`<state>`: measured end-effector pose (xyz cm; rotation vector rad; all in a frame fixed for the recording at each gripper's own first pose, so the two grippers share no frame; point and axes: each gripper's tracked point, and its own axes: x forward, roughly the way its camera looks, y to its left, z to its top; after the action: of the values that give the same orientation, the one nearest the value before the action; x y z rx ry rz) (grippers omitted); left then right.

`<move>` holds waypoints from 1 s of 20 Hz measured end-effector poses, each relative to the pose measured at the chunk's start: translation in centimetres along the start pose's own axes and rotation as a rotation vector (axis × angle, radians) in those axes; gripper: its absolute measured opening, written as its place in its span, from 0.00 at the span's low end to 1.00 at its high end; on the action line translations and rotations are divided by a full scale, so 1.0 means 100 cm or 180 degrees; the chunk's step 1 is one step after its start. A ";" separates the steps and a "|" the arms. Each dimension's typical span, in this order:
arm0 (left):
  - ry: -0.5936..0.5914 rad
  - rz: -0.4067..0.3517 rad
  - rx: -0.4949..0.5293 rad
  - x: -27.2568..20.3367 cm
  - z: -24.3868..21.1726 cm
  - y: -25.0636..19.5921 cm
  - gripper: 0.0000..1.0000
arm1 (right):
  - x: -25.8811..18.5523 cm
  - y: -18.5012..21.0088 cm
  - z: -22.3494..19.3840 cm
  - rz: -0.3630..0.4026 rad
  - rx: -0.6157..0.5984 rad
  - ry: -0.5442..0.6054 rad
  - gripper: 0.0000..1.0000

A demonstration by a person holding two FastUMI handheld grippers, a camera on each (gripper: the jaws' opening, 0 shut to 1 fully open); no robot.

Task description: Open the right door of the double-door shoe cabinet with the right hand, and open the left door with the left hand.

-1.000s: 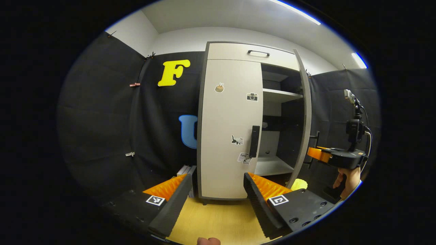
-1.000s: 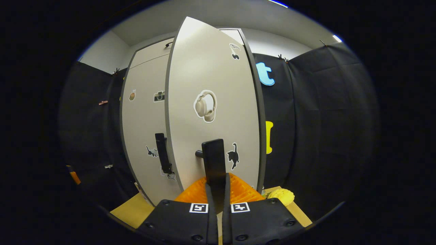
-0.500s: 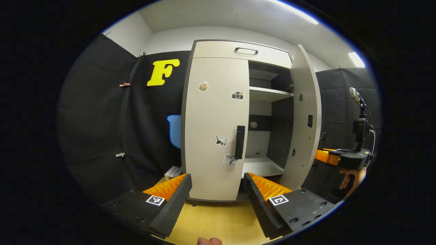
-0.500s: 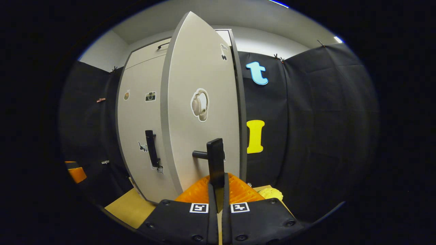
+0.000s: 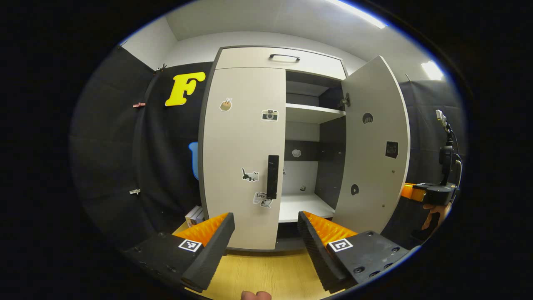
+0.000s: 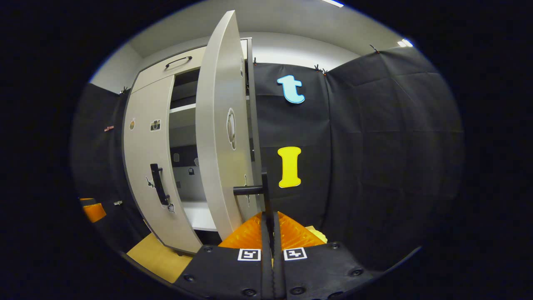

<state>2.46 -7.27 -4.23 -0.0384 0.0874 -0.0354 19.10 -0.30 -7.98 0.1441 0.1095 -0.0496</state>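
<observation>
Shoe cabinet point(image 5: 250, 58) stood on a wooden floor point(image 5: 266, 273), its right door point(image 5: 374, 146) swung wide, baring white shelves point(image 5: 312, 113). Right tool point(image 6: 270, 227) was pinched on that door's black handle point(image 6: 263, 189). Left door point(image 5: 243, 154) sat closed, its handle point(image 5: 272, 176) untouched. Left tool point(image 5: 265, 243) hovered before it, fingers spread wide, well apart from the door.
</observation>
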 end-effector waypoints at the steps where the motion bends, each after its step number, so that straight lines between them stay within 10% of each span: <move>1: 0.0005 -0.0011 0.0010 0.002 0.000 -0.003 0.95 | 0.000 -0.003 0.001 0.0023 -0.0002 0.0014 0.07; 14: -0.0039 -0.0098 0.0045 0.025 0.011 -0.027 0.95 | -0.024 -0.017 0.009 0.0056 -0.0021 -0.0050 0.34; 16: -0.0068 -0.0099 0.0040 0.032 0.016 -0.027 0.95 | -0.035 -0.016 0.014 0.0084 0.0000 -0.0080 0.45; 20: -0.0208 -0.0068 0.0102 0.063 0.030 -0.021 0.95 | -0.049 -0.018 0.018 0.0015 -0.0060 -0.0130 0.97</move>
<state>8.95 -9.47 -1.75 -0.0084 0.0212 -0.0568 14.30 -2.10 -5.95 0.1245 0.0689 -0.0467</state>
